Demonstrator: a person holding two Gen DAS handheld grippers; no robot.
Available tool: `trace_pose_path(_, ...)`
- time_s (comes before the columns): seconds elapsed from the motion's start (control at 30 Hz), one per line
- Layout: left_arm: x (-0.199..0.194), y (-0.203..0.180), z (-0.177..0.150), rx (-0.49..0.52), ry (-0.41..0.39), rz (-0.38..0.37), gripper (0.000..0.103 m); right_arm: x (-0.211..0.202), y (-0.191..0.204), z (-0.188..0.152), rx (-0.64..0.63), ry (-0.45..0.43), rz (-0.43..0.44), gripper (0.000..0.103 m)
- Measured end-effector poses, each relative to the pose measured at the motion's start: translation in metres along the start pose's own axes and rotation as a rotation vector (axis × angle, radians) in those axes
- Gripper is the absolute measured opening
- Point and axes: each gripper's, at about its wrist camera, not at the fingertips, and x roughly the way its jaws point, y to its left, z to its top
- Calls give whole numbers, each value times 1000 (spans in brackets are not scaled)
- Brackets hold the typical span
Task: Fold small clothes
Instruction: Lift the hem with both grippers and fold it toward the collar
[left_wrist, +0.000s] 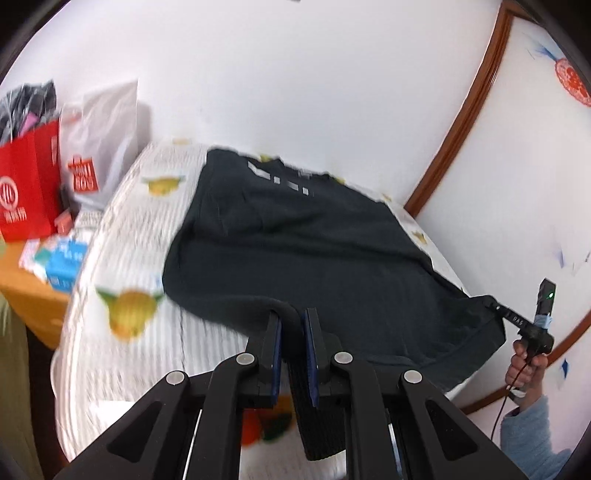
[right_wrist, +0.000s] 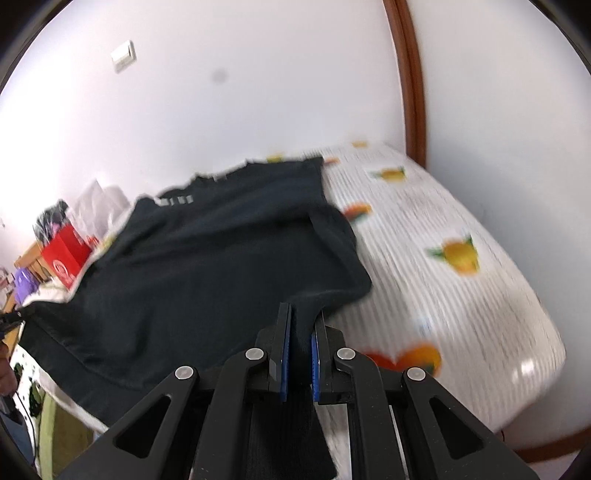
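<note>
Plainly the fold is under way: a dark T-shirt (left_wrist: 295, 251) lies spread over the fruit-printed white bedsheet (left_wrist: 122, 240), its printed chest at the far side toward the wall, and both near corners of its hem are lifted off the sheet. Judging from that, the step in hand is carrying the near edge over toward the far end to halve the garment. The left gripper (left_wrist: 292, 332) has its blue-lined jaws nearly together, pinched on a rolled bit of the shirt's near edge, with a strip of dark cloth hanging down between the fingers. The right gripper (right_wrist: 301, 336) is likewise closed to a narrow gap on the shirt's other near corner, fabric bunched between its pads and trailing below. In the left wrist view the right tool also shows at the far right, held in the person's hand (left_wrist: 526, 363), its tip at the shirt's corner. Next, I would judge, both tools must travel together and level toward the far hem line, keeping the edge taut so it lands square; uneven travel could skew the crease. Both views are motion-blurred, so finer detail of the grip is unclear.
</note>
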Motion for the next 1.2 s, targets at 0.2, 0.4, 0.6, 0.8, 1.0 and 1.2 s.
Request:
trace_pose_path(0.2,13,6,42,-21,-84,57,11,16,12,62,20,-90,15,9)
trace_pose_path(0.4,45,24,78,-72,-93,96,11,52,19,112,36,-111,23,9)
trace_pose_path(0.6,81,32,108,-71,-101,154,11,101,21,144,62,-110,28,9)
trace_pose_path(0.8,125,37,127,-48,-73,214,11,158,12,155,95,-66,13,9)
trace_pose_path(1.0,159,53,129,-78,-23,238,11,208,4,151,81,-1,-34,9)
trace_pose_path(1.2,179,62,127,-110,36,236,15,244,1,143,59,100,-109,12)
